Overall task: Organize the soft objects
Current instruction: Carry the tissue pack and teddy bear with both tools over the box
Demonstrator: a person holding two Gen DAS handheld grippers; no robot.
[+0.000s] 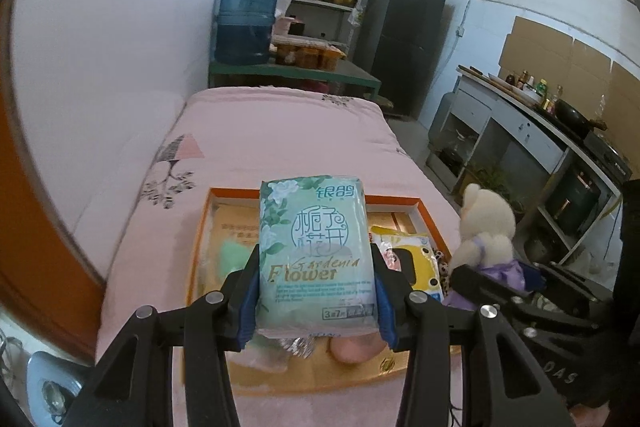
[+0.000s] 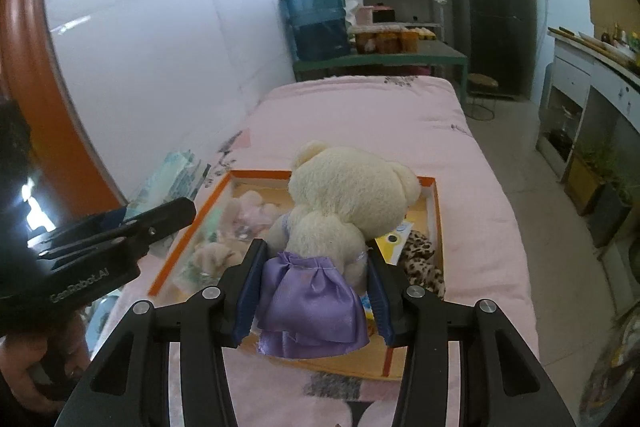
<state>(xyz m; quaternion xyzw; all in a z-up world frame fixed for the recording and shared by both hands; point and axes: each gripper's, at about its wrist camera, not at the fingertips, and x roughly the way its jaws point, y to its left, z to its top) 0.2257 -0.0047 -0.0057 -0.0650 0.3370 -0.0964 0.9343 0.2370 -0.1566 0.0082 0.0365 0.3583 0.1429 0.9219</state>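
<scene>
The left claw [image 1: 316, 291] is clamped on a pack of tissues [image 1: 316, 251], its blue pads pressing the pack's two long sides near the lower half, so the pack stands upright between the fingers. Below and just ahead of it lies the orange-rimmed box [image 1: 200, 223] on the pink bed [image 1: 280, 131].

The right claw [image 2: 314, 291] is closed around a cream teddy bear [image 2: 344, 195], gripping at the waist, where the purple satin skirt [image 2: 312, 307] bunches between the pads. The bear hangs above the same box, with a leopard-print item [image 2: 424, 259] to the claw's right inside it.

Both things look light. The tissue pack should yield under pressure, and its plastic wrap may be slick, so a grip across the flat sides suits it. The bear is plush and compressible; the satin could slide, so holding the stuffed body seems safer than the skirt alone.
</scene>
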